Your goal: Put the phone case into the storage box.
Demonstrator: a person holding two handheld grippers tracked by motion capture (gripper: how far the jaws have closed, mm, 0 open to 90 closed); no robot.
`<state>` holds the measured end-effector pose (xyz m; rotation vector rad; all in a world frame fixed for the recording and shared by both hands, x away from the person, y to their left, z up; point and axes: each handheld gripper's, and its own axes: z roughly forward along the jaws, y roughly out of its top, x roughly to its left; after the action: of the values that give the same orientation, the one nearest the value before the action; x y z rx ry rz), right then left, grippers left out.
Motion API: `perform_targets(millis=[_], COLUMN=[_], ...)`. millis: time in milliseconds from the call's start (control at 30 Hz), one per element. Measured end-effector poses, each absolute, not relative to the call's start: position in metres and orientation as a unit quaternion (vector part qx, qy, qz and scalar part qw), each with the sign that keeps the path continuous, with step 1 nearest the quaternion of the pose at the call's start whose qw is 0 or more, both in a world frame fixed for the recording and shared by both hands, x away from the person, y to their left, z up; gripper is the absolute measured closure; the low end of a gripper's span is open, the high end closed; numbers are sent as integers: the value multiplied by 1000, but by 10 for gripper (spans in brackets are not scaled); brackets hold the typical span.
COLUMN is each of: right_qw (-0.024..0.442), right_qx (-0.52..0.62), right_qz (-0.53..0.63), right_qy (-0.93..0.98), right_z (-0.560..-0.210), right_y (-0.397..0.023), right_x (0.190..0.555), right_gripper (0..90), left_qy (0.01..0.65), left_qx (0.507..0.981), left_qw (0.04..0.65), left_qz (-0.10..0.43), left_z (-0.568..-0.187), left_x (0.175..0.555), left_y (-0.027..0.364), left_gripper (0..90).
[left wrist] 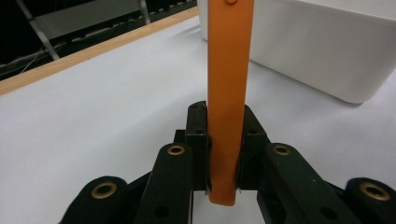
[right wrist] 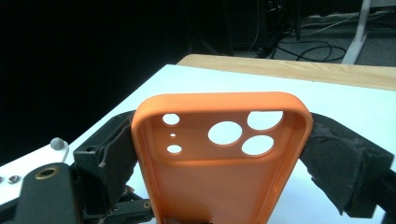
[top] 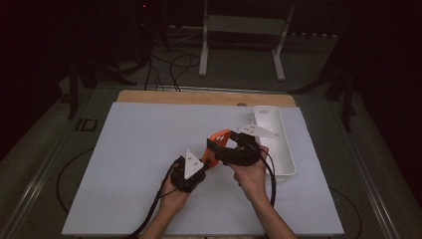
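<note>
At centre frame of the high view, the left gripper [top: 205, 160] clamps one end of the orange phone case [top: 217, 144]. In the left gripper view its jaws are narrowed against both faces of the case, seen edge-on. Just to the right, the right gripper [top: 224, 147] holds the same case across its width; in the right gripper view the padded jaws press both side edges near the camera cut-outs. The white tray [top: 278, 149] lies at right on the white table [top: 129, 164].

I see the phone case [top: 219, 144] above the tabletop [top: 139, 149] middle (between both grippers), tray [top: 278, 144] to its right.
</note>
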<state>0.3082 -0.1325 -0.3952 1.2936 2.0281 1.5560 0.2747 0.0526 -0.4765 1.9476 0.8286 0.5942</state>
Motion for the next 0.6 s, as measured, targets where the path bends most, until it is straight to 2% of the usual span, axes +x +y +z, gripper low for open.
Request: perform_targets(millis=[600], right_qw=[147], right_qx=[447], right_qz=[528], right_qy=[707], right_z=[-397], right_y=[-132], right_x=[307], right_gripper=[161], left_qy=[332], left_qx=[796], left_qw=[455], left_qz=[223], left_z=[-479], left_x=[275], left_y=[49], left_gripper=[786])
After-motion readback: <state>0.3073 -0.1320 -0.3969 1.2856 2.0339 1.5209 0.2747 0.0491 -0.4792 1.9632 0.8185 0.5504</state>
